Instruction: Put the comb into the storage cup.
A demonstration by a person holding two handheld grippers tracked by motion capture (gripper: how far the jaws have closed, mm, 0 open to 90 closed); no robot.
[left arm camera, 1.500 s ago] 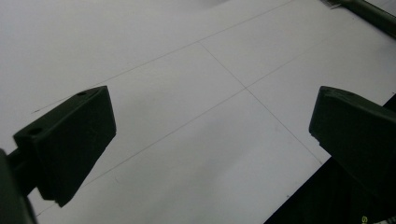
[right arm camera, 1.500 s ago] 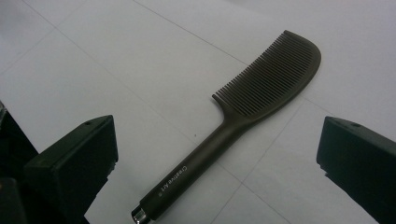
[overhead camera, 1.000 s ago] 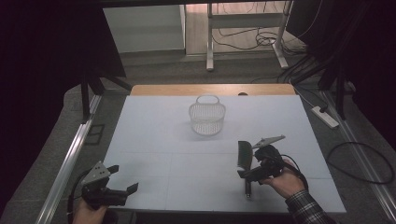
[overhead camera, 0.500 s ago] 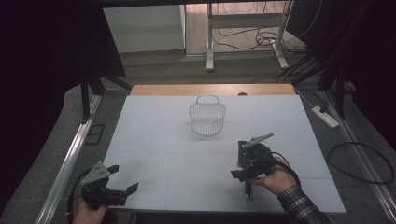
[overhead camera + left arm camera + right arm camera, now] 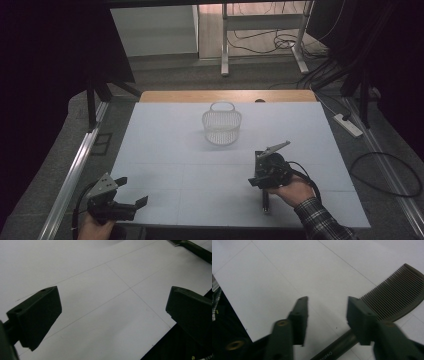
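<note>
Right hand-held gripper (image 5: 327,312) narrowing, jaws just closing beside comb (image 5: 387,302), not gripping, near bench (image 5: 165,150) front edge, left hand-held gripper (image 5: 112,315) wide at front-left corner, open bench between.

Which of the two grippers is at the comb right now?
The right gripper: its jaws have just been closing and stand over the comb, not yet pressing it. The left gripper hangs open above bare table.

Comb (image 5: 392,296) handle partly behind the right gripper's (image 5: 327,315) blurred jaws, its end cut off below

Lab (cabled floor (image 5: 280,42), railed table (image 5: 75,170)).
</note>
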